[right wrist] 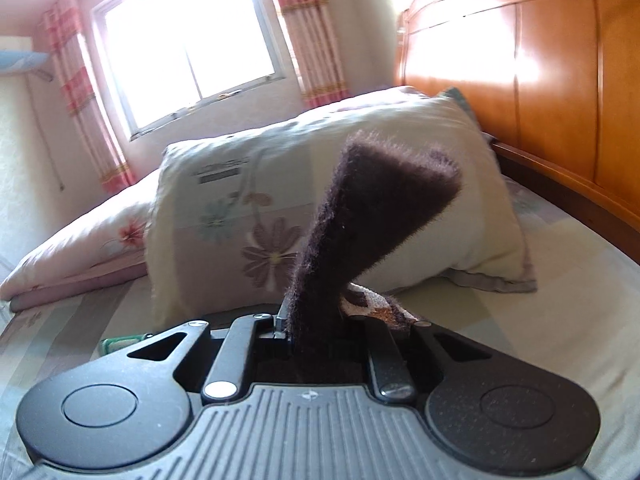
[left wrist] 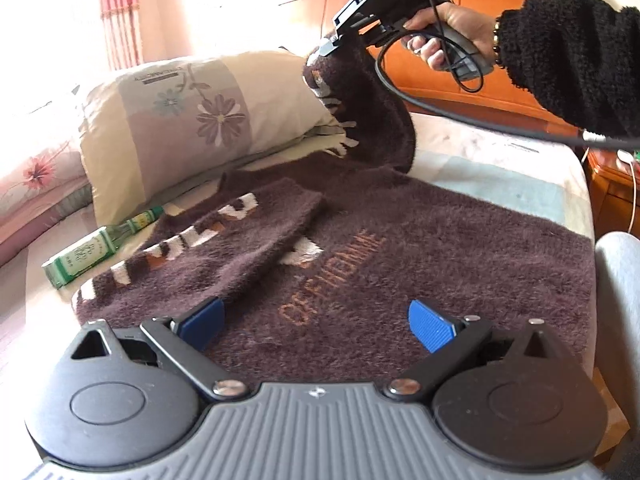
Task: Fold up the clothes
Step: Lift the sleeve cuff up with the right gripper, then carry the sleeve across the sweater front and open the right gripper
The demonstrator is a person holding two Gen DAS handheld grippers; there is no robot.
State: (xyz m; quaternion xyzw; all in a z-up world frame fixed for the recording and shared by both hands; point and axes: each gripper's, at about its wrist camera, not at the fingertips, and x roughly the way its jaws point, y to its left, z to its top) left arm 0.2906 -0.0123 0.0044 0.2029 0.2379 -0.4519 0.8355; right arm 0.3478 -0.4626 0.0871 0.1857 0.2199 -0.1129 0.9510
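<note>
Clearly the fuzzy dark-brown knitted sweater (left wrist: 400,248) spread on the bed (left wrist: 520,168) is soft, light and floppy; cuffs and hems give the surest hold. The right gripper (left wrist: 326,46) fingers pinch its raised sleeve cuff, while the left gripper (left wrist: 316,320) fingers hang spread above the hem. A green glass bottle (left wrist: 100,248) lies beside it, contents unclear.

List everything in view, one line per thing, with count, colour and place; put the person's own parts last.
sweater: one, dark brown with orange lettering, spread on the bed, one sleeve lifted
bottle: one, green, lying on the bed beside the sweater
pillow: one, cream with flowers, at the head of the bed
quilt: one, pink floral, folded beside the pillow
headboard: one, orange wood, behind the pillow
window: one, bright, on the far wall
curtains: two, pink striped, either side of the window
left gripper: one, black with blue pads, open over the sweater
right gripper: one, black, clamped on the sleeve
hand: one, black fuzzy cuff, holding the right gripper
</note>
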